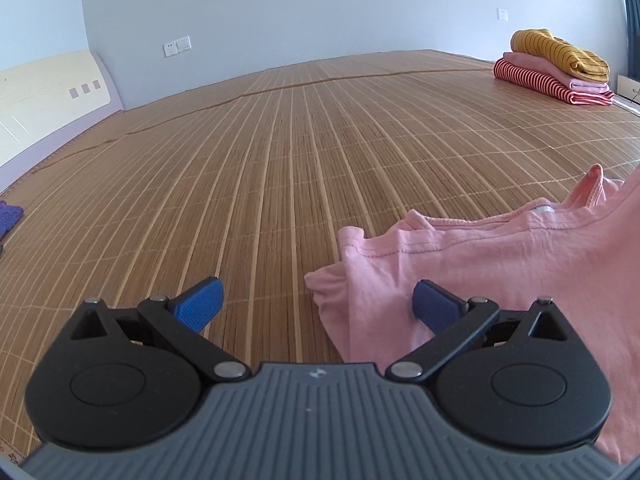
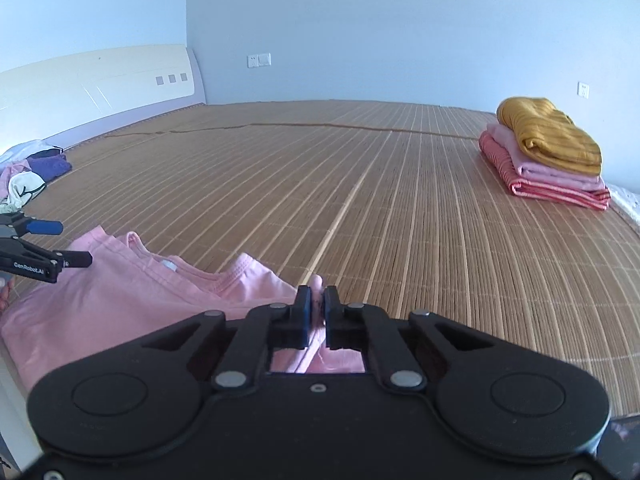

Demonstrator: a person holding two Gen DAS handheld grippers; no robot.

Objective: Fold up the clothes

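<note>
A pink shirt [image 1: 500, 260] lies crumpled on the bamboo mat [image 1: 280, 160], its collar facing away from me. My left gripper [image 1: 318, 300] is open at the shirt's left edge. Its right finger [image 1: 434, 306] rests over the cloth and its left finger [image 1: 200, 300] is over bare mat. In the right wrist view the pink shirt [image 2: 120, 292] spreads to the left, and my right gripper [image 2: 318, 304] is shut on a fold of its right edge, with fabric showing between the pads. The left gripper [image 2: 68, 242] appears at the far left, open above the shirt.
A stack of three folded garments [image 2: 548, 152], mustard on top, sits at the mat's far right corner [image 1: 556, 68]. Unfolded clothes [image 2: 28, 172] are heaped at the left by the cream headboard [image 2: 100, 80]. A purple cloth [image 1: 8, 216] shows at the left edge.
</note>
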